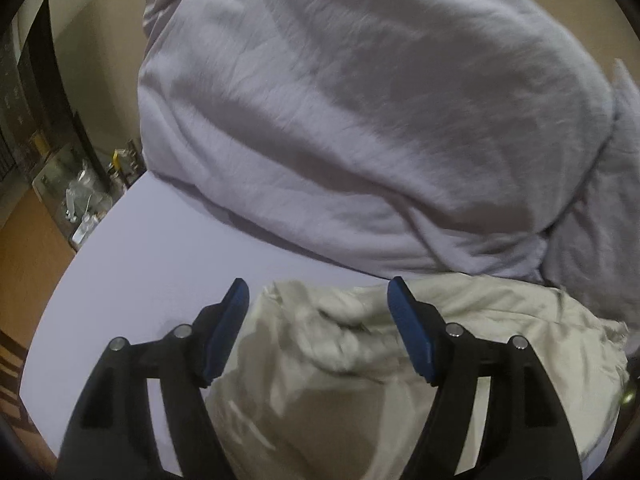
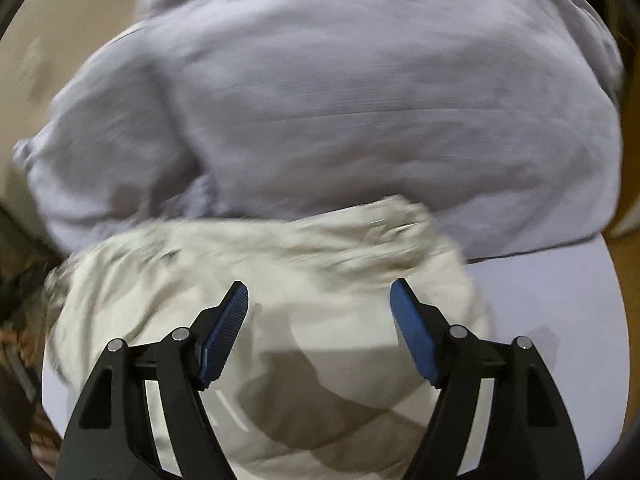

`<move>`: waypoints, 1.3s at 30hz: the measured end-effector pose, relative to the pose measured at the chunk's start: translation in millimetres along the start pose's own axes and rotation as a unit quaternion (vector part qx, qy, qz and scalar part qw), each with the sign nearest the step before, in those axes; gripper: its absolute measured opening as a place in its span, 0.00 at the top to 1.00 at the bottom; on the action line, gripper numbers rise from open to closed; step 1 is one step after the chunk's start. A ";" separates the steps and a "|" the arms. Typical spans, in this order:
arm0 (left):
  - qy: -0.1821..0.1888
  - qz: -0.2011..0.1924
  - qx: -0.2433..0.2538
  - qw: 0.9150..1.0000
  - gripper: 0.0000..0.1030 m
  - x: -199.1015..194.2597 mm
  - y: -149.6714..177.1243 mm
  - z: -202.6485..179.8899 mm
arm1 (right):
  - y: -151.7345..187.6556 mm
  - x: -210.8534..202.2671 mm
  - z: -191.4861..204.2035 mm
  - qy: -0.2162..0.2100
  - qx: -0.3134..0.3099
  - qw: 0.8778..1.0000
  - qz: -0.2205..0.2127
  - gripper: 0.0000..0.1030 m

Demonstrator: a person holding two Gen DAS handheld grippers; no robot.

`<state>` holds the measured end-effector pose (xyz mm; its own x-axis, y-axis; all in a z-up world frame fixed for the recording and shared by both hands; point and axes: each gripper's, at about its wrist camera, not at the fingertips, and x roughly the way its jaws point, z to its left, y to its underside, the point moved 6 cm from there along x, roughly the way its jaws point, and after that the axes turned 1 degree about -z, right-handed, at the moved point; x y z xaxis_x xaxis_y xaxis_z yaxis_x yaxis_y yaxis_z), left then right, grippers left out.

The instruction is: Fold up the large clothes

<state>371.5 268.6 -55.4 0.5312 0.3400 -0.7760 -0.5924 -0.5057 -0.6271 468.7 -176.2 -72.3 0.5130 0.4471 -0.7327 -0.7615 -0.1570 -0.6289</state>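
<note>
Lying bunched: beige garment (image 1: 360,360), prob. creased.

text: none legible | labels: none | views: both blurred

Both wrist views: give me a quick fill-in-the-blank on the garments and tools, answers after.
1. The cream garment lies on a ____ table.
2. Behind it sits a bulky heap of ____ cloth.
3. The left tool has its jaws ____, nothing pinched between them.
4. The right tool hangs over the ____ garment, jaws apart.

Missing words: white; lavender; open; cream
</note>
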 end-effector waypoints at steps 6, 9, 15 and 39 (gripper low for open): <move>0.044 0.004 0.022 0.999 0.28 -20.6 27.0 -31.2 | 29.2 -6.0 59.7 -0.029 -0.081 0.996 0.009 0.27; 0.057 0.015 0.031 0.998 0.28 -16.2 45.4 -49.2 | 36.7 9.3 73.7 -0.010 -0.106 0.994 0.019 0.27; 0.049 0.022 0.012 0.998 0.28 9.0 63.8 -62.9 | 41.2 43.7 66.5 0.027 -0.095 0.995 0.014 0.27; -0.026 -0.017 0.022 0.999 0.21 101.2 35.0 -79.4 | 9.3 109.3 62.9 0.095 -0.063 0.991 -0.067 0.23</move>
<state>452.5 222.4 -150.5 0.5204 0.3977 -0.7556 -0.6012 -0.4577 -0.6550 492.7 -73.4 -141.8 0.6799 0.2996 -0.6693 -0.6329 -0.2212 -0.7420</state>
